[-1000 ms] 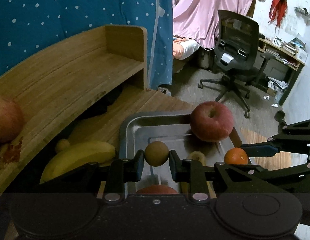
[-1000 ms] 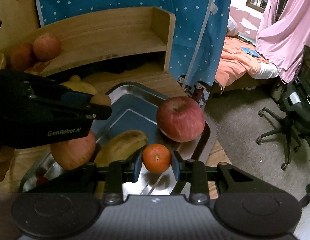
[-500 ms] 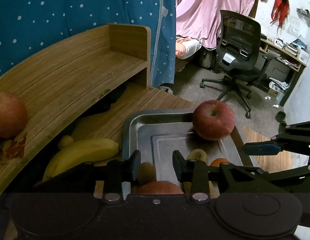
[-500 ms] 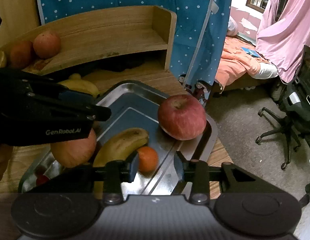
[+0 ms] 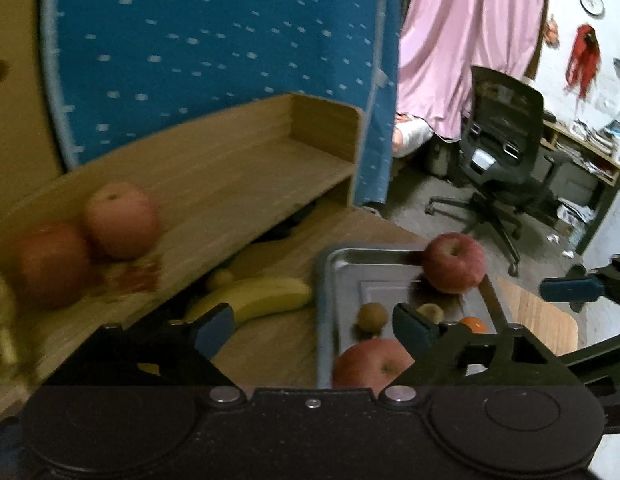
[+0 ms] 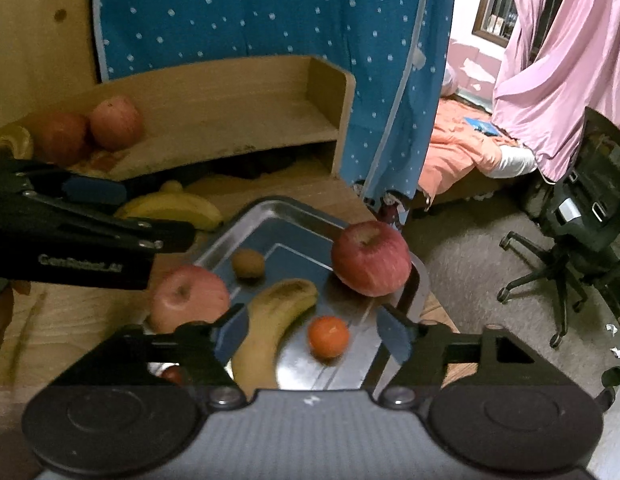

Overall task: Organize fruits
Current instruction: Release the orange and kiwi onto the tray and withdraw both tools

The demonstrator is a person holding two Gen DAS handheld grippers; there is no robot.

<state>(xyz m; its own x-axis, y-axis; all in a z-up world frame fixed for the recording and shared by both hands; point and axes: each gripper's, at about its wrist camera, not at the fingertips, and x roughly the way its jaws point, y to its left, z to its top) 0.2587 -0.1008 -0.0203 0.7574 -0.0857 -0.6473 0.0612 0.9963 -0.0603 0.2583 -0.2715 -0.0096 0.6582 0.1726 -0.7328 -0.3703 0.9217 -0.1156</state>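
Both tools were spread wide and carried nothing. My left gripper (image 5: 313, 326) hung above the near-left edge of the metal tray (image 6: 269, 210), and my right gripper (image 6: 312, 330) hovered over the tray's near-right part, its fingers standing either side of the orange (image 6: 328, 337) without touching it.

In the tray lay a kiwi (image 6: 248, 264) toward the far left, a banana (image 6: 275, 322) down the middle, the orange just beside the banana's near end, a pale apple (image 6: 189, 296) at the near-left rim and a big red apple (image 6: 370, 258) perched on the far-right rim. The left view seemed to show a second small brown fruit past the kiwi, though blur kept me from being sure.

I judged the step in hand to be a reach for more fruit, since each hand was empty. Outside the tray there remained a second banana (image 5: 253, 298) on the table just beside the tray's left wall, and two apples (image 5: 119, 220) side by side on the wooden shelf (image 6: 237, 120).

For the left hand the loose banana looked the natural target: swing left, turn the fingers across its narrow width, close gently. I thought the red apple on the rim might roll off if the tray were nudged.
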